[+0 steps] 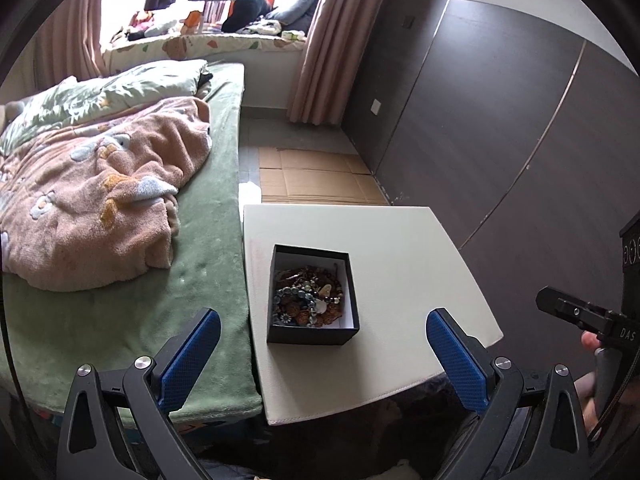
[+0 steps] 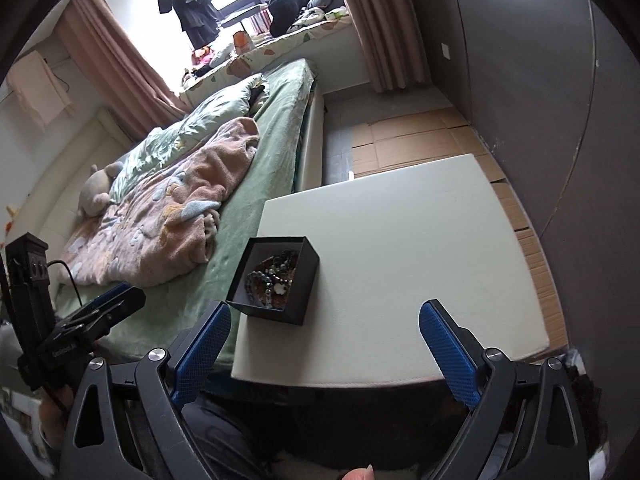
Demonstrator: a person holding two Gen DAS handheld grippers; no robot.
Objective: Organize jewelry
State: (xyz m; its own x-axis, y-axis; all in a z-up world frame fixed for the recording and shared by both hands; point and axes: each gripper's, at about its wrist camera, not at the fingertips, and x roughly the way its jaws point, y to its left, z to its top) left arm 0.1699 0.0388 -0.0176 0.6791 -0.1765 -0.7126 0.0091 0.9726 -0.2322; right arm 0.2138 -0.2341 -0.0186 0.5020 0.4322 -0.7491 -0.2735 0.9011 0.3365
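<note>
We see the open black box (image 1: pixel 313 294) holding beaded jewelry (image 1: pixel 308 296), on the white table (image 1: pixel 400 272) beside the bed (image 1: pixel 208 248). Left gripper (image 1: pixel 324 354) and right gripper (image 2: pixel 326 350) both gape empty, short of the box.

We see a matt black cardboard box (image 1: pixel 312 334), a smooth matt cream counter (image 1: pixel 400 280), fluffy blanket (image 1: pixel 100 208), and textured blue claw pads (image 1: pixel 456 360).

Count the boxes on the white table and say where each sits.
1. A black box sits open on the white table, near the edge beside the bed, filled with beaded jewelry. No other box shows in either view.
</note>
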